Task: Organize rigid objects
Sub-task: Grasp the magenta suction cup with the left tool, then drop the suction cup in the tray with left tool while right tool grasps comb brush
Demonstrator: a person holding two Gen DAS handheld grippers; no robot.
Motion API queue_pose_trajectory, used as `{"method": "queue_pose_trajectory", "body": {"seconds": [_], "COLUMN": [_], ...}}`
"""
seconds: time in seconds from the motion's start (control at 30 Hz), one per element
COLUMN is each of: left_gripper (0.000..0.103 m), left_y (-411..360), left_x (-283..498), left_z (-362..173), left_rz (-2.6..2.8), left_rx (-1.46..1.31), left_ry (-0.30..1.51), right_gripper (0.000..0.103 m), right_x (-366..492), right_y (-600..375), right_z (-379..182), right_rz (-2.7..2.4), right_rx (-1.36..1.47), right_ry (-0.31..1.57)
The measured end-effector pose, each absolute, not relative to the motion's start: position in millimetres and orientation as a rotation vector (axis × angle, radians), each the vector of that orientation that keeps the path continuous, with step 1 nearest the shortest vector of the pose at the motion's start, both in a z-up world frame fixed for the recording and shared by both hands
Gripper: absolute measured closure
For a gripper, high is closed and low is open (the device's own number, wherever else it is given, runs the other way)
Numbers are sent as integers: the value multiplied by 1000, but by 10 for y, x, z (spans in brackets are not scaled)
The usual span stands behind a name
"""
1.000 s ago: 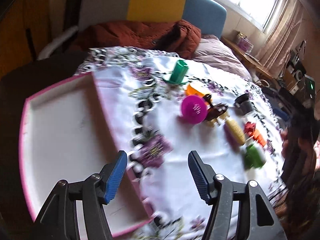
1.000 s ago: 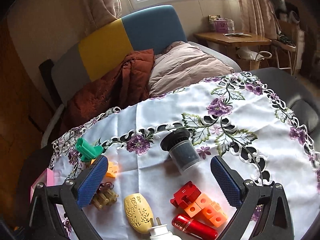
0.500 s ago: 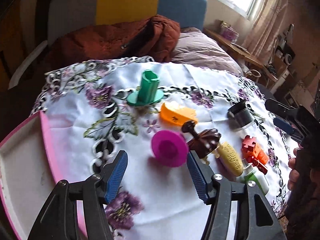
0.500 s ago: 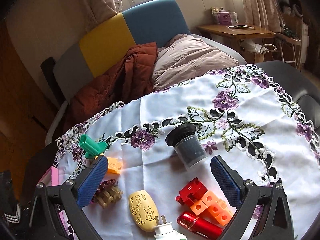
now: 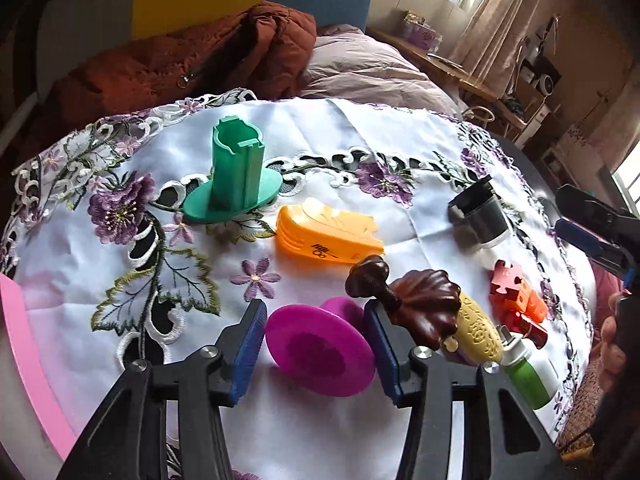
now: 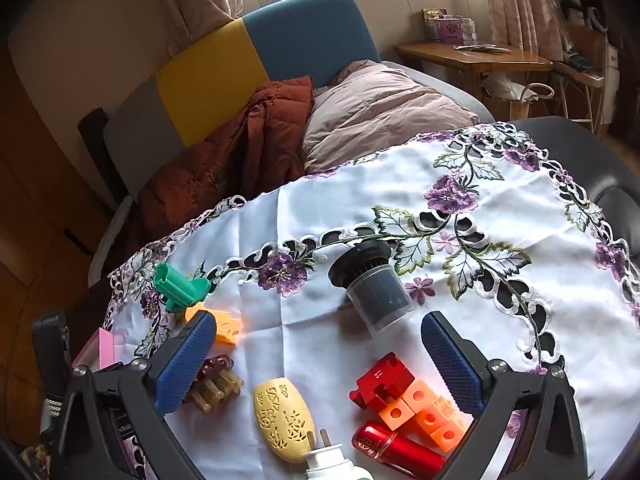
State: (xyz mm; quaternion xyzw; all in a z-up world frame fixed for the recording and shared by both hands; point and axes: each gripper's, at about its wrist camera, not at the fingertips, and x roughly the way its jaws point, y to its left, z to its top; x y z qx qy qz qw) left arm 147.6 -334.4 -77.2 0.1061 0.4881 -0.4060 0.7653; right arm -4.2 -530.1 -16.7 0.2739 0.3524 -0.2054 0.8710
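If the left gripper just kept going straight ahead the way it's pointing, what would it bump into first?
Most likely the magenta disc-shaped piece, which already sits between the open left gripper fingers. The brown wooden piece lies just to the right; depth is hard to judge.

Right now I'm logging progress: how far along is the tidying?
Barely begun. Nothing visibly sits in the pink tray. In hand: the open left gripper straddles the magenta disc, not yet closed. Left: green holder, orange piece, dark cup, blocks; right gripper is open.
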Motion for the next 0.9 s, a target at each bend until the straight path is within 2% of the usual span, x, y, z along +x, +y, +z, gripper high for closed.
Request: {"method": "queue_pose_trajectory", "body": {"seconds": [0.7,0.9], "left_gripper": [53,53], "left_y": [-2663,-2501], "left_x": [559,357], "left_z": [-646,-582], "left_rz": [-856,-869], "left_rx": [179,161], "left_ry": [1004,988], "right_gripper": [1,1], "right_x": [42,211], "right_y": [-5210,-4860], "right_z": [-213,-272], "right_rz": [-291,-136], "right_rx": [586,516], "right_ry": [755,812]}}
